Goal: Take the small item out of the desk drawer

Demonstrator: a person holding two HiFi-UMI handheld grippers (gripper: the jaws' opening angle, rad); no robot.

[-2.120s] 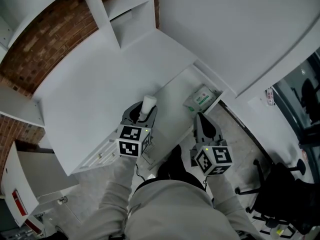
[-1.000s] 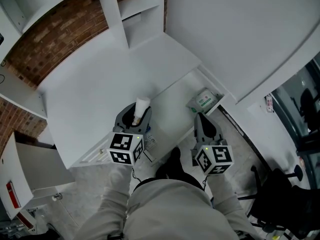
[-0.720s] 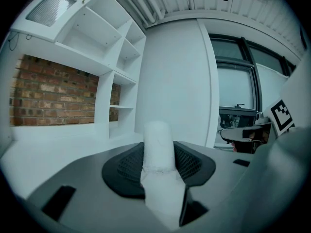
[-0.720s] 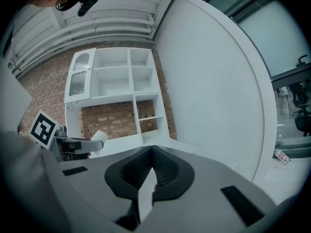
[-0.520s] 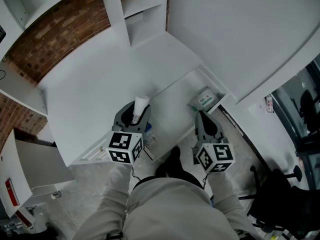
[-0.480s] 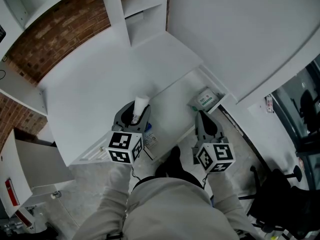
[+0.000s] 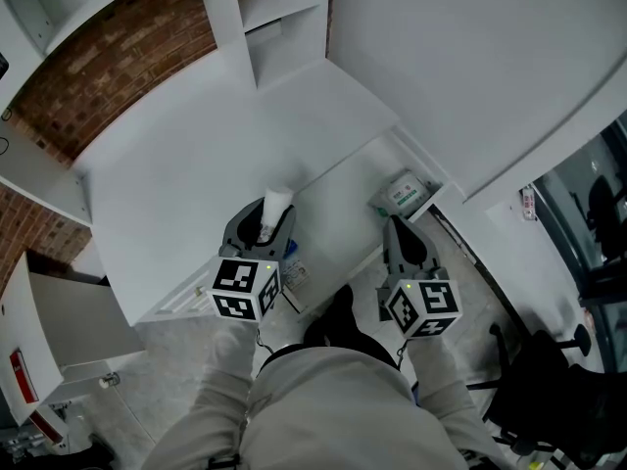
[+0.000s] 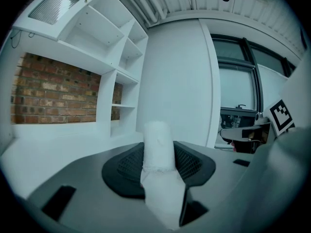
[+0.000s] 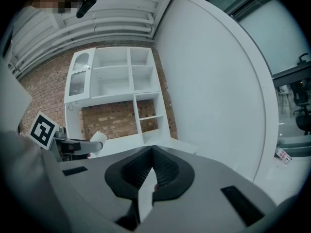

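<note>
A small white roll stands up from my left gripper, which is shut on it above the front of the open desk drawer. In the left gripper view the roll fills the gap between the dark pads of the left gripper. My right gripper hovers over the drawer's right part with its jaws together and nothing in them. In the right gripper view the right gripper's pads meet at a point. A green and white packet lies in the drawer's far right corner.
The white desk top spreads behind the drawer, with a white shelf unit and brick wall beyond. A curved white wall rises at the right. A black office chair stands on the floor at lower right. Small papers lie near the drawer's front.
Since the earliest frame the left gripper with the white roll has shifted a little left and toward me. Over the last half second nothing has moved.
</note>
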